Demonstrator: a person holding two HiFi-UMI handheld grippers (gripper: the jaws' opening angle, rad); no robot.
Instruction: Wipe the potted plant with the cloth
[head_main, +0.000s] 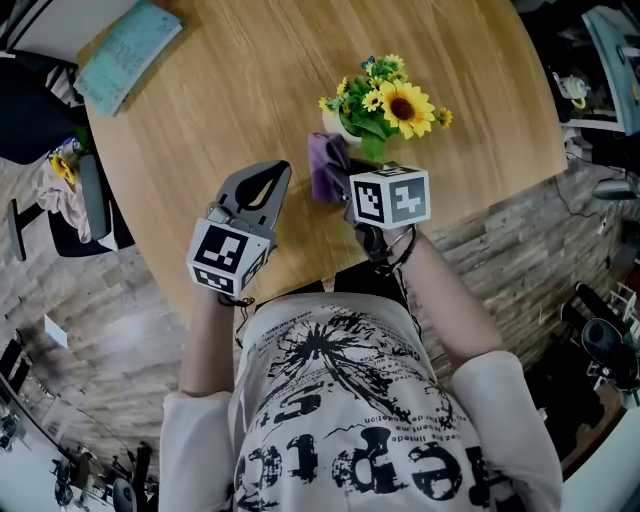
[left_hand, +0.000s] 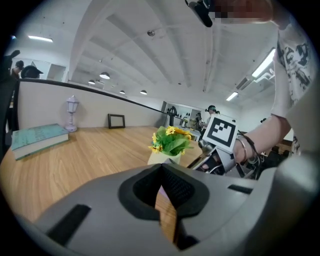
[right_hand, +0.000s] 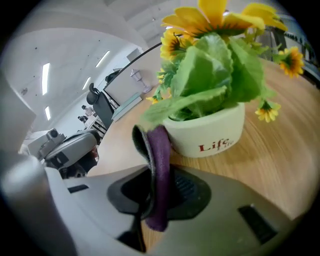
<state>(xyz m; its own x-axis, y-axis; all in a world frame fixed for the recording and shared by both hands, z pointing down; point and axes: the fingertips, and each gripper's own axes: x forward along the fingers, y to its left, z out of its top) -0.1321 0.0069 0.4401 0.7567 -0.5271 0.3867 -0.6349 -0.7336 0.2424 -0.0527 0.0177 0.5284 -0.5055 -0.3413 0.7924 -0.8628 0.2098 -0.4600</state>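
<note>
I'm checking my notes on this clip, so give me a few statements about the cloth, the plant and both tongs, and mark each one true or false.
1. The right tongs grip a purple cloth. True.
2. The left tongs hold the pot. False: they are shut on nothing, off to one side of it.
3. The pot bears red lettering. True.
4. The flowers are pink. False: they are yellow.
5. A book lies on the table. True.
</note>
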